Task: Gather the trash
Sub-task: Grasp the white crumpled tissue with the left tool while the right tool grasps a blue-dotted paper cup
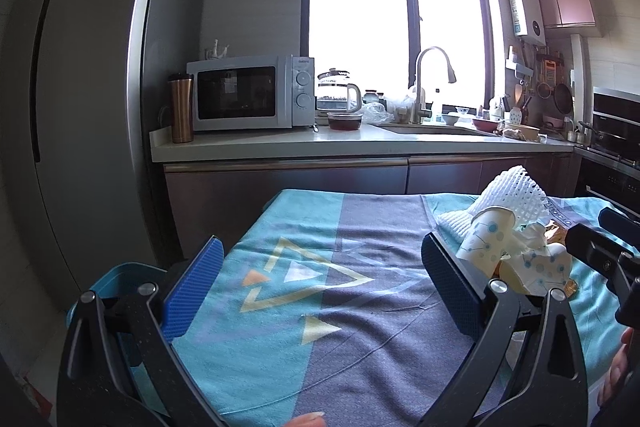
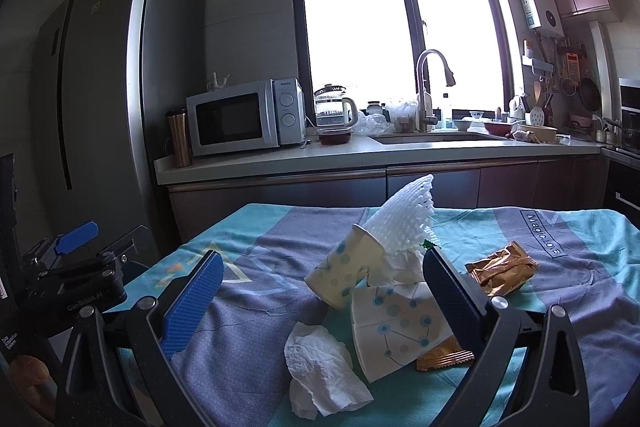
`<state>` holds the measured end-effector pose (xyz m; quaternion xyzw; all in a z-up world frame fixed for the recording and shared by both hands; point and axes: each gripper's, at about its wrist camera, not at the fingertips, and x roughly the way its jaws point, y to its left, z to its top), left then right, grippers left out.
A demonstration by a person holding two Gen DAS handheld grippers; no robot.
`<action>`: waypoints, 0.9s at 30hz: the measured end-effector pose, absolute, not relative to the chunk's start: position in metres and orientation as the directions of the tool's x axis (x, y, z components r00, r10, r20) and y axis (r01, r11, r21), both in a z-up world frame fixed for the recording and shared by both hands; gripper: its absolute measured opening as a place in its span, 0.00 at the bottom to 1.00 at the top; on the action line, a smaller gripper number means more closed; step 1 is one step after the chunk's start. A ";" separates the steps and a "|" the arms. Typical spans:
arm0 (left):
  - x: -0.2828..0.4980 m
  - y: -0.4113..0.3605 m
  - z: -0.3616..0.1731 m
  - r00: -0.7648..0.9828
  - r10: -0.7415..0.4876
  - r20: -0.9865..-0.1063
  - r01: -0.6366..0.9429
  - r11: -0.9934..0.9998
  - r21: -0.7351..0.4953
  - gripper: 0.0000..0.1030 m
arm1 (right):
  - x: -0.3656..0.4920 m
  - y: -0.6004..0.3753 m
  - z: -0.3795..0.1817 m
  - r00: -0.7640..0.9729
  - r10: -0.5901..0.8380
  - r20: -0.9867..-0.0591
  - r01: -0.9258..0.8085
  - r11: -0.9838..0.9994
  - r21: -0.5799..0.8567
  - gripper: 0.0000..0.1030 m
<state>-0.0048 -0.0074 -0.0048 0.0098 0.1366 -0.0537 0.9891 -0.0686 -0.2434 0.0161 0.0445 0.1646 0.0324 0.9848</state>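
Both claws hover spread apart and empty, the left claw (image 1: 322, 275) over bare tablecloth (image 1: 360, 347), the right claw (image 2: 322, 291) around two paper cups (image 2: 396, 331) and a crumpled tissue (image 2: 320, 371).

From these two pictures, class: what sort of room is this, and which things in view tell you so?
Most likely a home kitchen. A microwave stands on the counter, a tall faucet arches over a sink by the window, and a large fridge stands at the left.

Between the right gripper's (image 2: 320, 291) ribbed blue pads lie matt paper cups (image 2: 394, 327), crumpled tissue (image 2: 320, 367), a glossy foil wrapper (image 2: 502, 273) beside, on woven cloth (image 2: 248, 359).
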 end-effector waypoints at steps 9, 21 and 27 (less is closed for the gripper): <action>0.013 -0.040 -0.025 0.867 -0.296 -0.400 0.308 0.951 -0.036 0.95 | -0.058 -0.288 -0.005 0.902 0.065 -0.427 0.011 0.985 0.173 0.94; 0.025 -0.105 -0.063 0.587 -0.568 -0.576 0.594 0.786 -0.170 0.81 | -0.034 -0.306 -0.031 0.839 0.138 -0.526 -0.011 0.971 0.237 0.74; 0.041 -0.121 -0.079 0.433 -0.653 -0.621 0.629 0.713 -0.311 0.66 | -0.028 -0.306 -0.033 0.826 0.172 -0.536 -0.035 0.966 0.257 0.64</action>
